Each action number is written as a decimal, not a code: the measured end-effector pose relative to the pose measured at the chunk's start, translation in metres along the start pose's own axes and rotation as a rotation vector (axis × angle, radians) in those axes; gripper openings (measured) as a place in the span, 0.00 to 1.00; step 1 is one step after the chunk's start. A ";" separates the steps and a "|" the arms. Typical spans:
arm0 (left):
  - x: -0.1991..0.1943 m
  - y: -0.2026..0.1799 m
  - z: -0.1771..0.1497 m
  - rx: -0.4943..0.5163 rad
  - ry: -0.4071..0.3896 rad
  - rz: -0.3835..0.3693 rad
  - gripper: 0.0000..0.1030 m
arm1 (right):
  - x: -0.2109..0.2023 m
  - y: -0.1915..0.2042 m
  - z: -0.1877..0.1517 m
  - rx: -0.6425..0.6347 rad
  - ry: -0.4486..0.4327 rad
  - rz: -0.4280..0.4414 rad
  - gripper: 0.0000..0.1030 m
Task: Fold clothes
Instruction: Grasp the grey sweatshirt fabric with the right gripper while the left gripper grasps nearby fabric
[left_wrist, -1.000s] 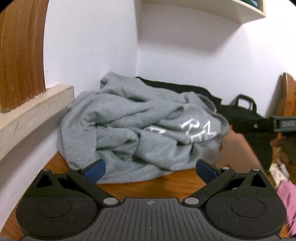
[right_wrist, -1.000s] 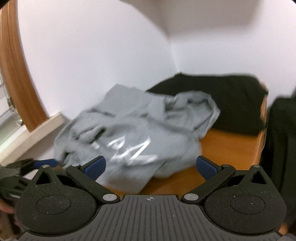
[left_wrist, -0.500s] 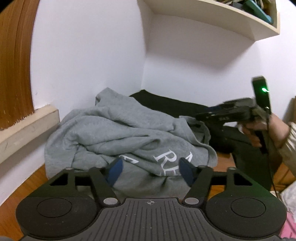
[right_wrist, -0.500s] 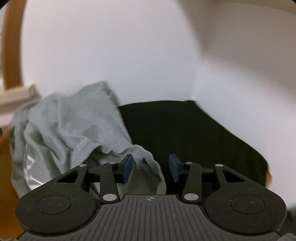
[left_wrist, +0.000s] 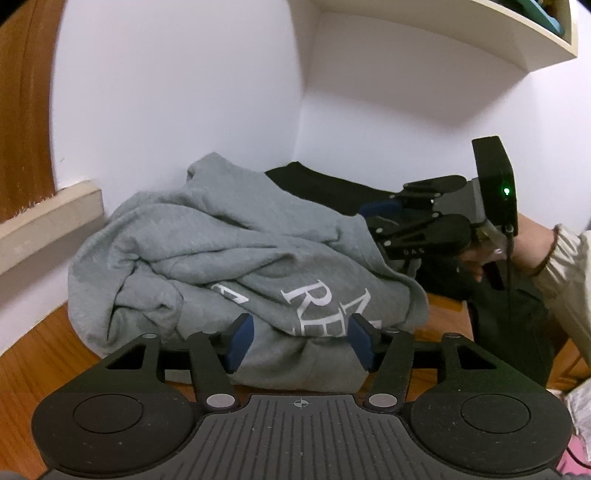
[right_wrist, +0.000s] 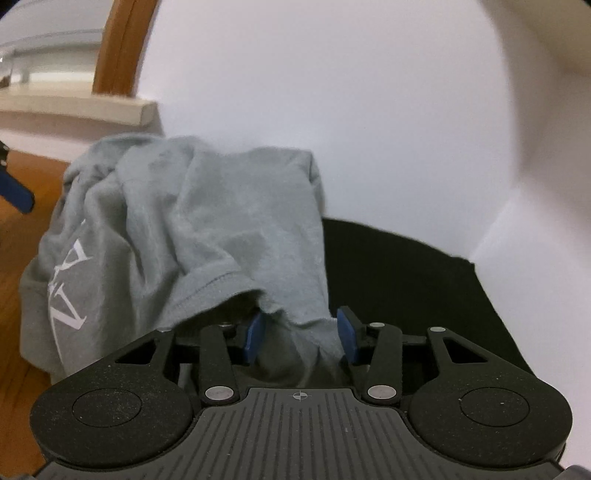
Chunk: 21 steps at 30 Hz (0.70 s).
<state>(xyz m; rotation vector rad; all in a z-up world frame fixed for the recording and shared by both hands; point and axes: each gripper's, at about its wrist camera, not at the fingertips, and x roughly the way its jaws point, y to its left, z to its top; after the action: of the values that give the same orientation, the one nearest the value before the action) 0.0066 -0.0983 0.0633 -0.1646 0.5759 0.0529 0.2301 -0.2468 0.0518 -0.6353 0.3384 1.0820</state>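
Lying crumpled on the wooden counter (left_wrist: 44, 354), the grey sweatshirt (left_wrist: 229, 258) looks soft, floppy; right gripper (right_wrist: 301, 334) brackets its stitched hem (right_wrist: 218, 284), left gripper (left_wrist: 299, 343) half-open around a fold.

Left gripper (left_wrist: 300, 341) and right gripper (right_wrist: 302, 334) both part-open.

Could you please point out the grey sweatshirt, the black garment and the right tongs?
grey sweatshirt (left_wrist: 229, 251): left wrist view, crumpled upper folds.
black garment (right_wrist: 399, 273): right wrist view, flat top.
right tongs (right_wrist: 301, 334): right wrist view, between fingertips.
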 end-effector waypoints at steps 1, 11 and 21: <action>0.000 -0.001 0.001 0.000 -0.004 -0.003 0.63 | 0.001 0.001 0.000 -0.001 -0.006 -0.008 0.43; 0.000 -0.020 -0.003 0.001 -0.020 -0.019 0.65 | 0.015 0.008 0.027 -0.120 0.080 0.105 0.37; 0.005 -0.056 0.001 0.030 -0.066 -0.077 0.51 | -0.036 0.017 0.083 -0.006 -0.103 0.109 0.05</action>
<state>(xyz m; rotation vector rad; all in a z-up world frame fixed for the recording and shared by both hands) 0.0164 -0.1528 0.0696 -0.1557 0.5036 -0.0252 0.1954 -0.2148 0.1304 -0.5688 0.2833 1.2156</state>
